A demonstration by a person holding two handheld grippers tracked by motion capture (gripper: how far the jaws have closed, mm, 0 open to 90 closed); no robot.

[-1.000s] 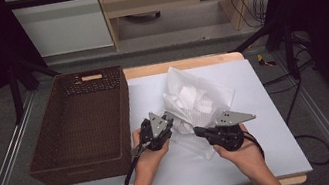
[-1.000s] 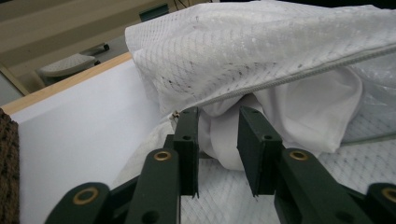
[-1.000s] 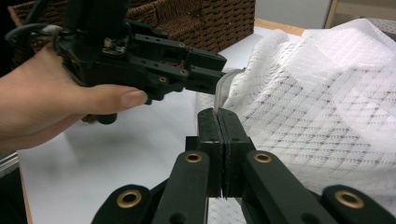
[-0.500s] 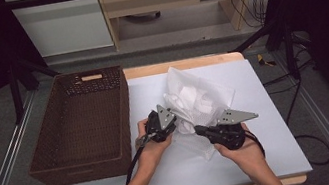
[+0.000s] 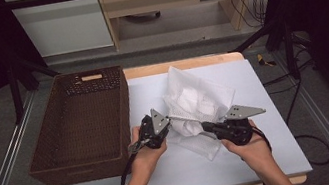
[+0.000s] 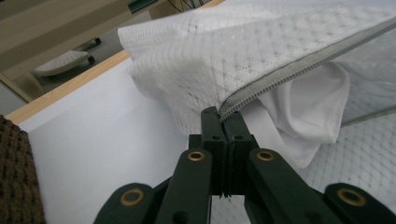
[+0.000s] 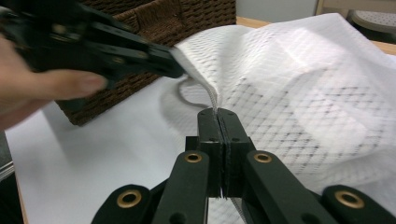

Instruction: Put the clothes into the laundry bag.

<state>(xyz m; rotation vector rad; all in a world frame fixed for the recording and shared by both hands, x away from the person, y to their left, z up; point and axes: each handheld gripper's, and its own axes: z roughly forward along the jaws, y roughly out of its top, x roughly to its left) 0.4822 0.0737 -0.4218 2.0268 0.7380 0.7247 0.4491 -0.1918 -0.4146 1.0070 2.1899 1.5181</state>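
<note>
A white mesh laundry bag (image 5: 194, 100) lies mid-table with a white garment (image 6: 308, 112) showing through its zipped opening (image 6: 289, 72). My left gripper (image 5: 169, 119) has just closed its jaws on the bag's zipper edge and lifts it; in the left gripper view the left gripper (image 6: 223, 114) pinches that seam. My right gripper (image 5: 203, 126) is shut on the bag's mesh edge a short way to the right. The right gripper view has the right gripper (image 7: 217, 112) pinching the mesh bag (image 7: 303, 84), with the left gripper (image 7: 175, 67) gripping the same edge just beyond.
A dark brown wicker basket (image 5: 123, 99) stands on the left of the white table (image 5: 253, 88), close beside the left hand (image 7: 46, 88). In the left gripper view the basket's corner (image 6: 16, 172) sits at the lower left. Shelving and cables lie beyond the far edge.
The left gripper has moved right to the bag's edge, shut on it and risen a little, pulling the mesh up. The right gripper has stayed put.
</note>
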